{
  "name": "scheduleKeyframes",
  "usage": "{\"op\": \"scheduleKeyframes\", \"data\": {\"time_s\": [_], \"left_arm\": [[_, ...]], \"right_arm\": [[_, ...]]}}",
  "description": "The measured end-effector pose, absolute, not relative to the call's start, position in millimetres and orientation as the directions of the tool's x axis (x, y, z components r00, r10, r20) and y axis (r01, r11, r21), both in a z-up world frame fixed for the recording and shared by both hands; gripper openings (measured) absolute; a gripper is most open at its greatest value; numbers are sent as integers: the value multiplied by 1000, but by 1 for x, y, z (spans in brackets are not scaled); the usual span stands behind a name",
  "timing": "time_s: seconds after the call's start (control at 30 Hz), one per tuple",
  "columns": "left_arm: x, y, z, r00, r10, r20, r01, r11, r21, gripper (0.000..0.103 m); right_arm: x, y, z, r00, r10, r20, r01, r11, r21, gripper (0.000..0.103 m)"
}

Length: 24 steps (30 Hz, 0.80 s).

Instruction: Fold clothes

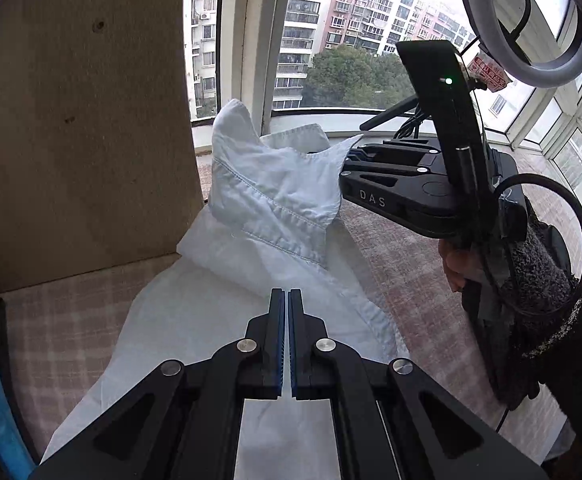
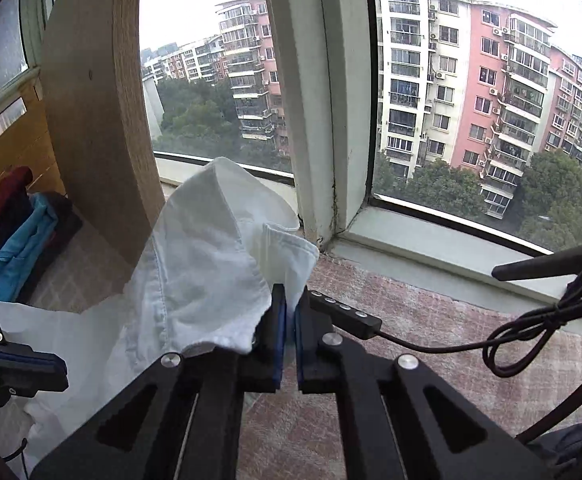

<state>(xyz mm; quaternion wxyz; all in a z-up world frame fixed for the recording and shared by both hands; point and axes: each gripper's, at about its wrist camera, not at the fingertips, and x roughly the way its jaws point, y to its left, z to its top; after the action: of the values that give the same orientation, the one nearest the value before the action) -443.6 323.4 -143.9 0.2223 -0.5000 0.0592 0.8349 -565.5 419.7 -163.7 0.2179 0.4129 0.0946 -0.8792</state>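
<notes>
Left gripper (image 1: 287,304) nearest, fingers clenched together on nothing, hovering over the pale blue shirt (image 1: 259,208) spread on the tabletop (image 1: 411,280). Right gripper (image 2: 289,300) fingers pinch the shirt's collar edge, lifted near the tabletop's window-side edge

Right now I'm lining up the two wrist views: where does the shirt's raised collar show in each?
Left wrist: collar stands upper centre, its point pinched by the right gripper.
Right wrist: collar rises centre-left, beside the gripper's own fingers.
Shared landmark: the wooden board left of it.
</notes>
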Motion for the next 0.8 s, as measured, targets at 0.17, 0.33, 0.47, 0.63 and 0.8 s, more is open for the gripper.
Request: {"op": "scheduleKeyframes", "data": {"time_s": [0.17, 0.33, 0.47, 0.63, 0.8], "left_arm": [[-435, 329, -148, -379, 327, -866, -455, -880, -134, 1], [-407, 314, -134, -387, 326, -862, -458, -880, -126, 2], [-360, 286, -113, -393, 328, -859, -452, -882, -131, 2], [-282, 240, -115, -389, 298, -872, -373, -916, -146, 2], [-262, 201, -145, -368, 287, -885, -247, -947, -204, 3]], "right_arm": [[-557, 447, -158, -568, -227, -791, 414, -909, -37, 37], [-511, 511, -131, -511, -374, -774, 392, -903, 177, 40], [-459, 548, -114, -441, -489, -752, 431, -851, 300, 40], [-396, 546, -115, -326, -587, -741, 479, -779, 406, 40], [-404, 494, -153, -264, -600, -755, 455, -768, 451, 45]]}}
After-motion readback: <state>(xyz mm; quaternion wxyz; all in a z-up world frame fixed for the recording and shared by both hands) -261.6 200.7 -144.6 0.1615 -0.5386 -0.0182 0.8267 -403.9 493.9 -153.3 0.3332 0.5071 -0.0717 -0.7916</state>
